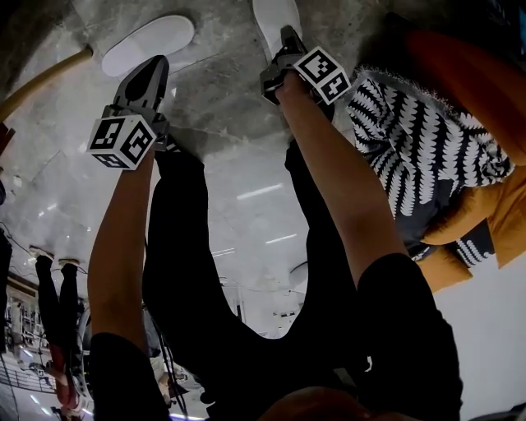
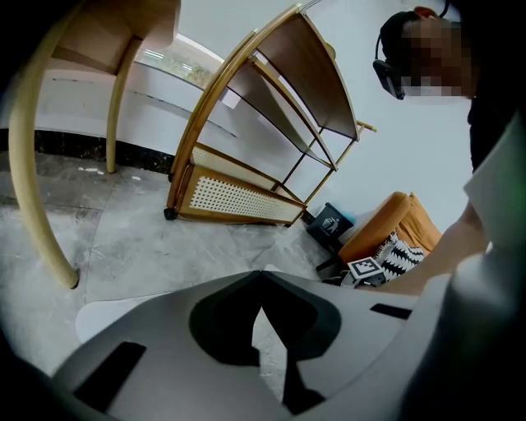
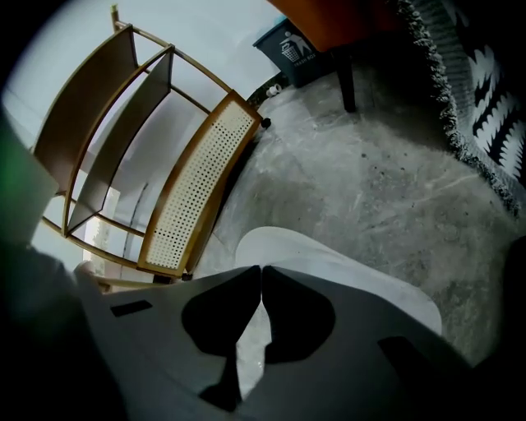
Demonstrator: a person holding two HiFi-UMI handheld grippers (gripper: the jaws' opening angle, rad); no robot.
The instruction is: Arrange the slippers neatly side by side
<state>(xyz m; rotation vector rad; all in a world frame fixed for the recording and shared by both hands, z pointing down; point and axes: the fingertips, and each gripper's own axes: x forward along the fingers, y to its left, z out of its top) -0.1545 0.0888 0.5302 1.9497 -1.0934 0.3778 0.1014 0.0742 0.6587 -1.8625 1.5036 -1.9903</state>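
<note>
Both tongs are shut tight with nothing in them. The left tongs [image 1: 150, 72] hang just short of one white slipper [image 1: 148, 45], well away from the zigzag throw [image 1: 419, 140]. The right tongs [image 1: 288, 39] hang over the other slipper [image 1: 275, 18], nearer that throw.

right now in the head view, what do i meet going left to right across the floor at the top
wooden leg → left slipper → right slipper → patterned throw
</note>
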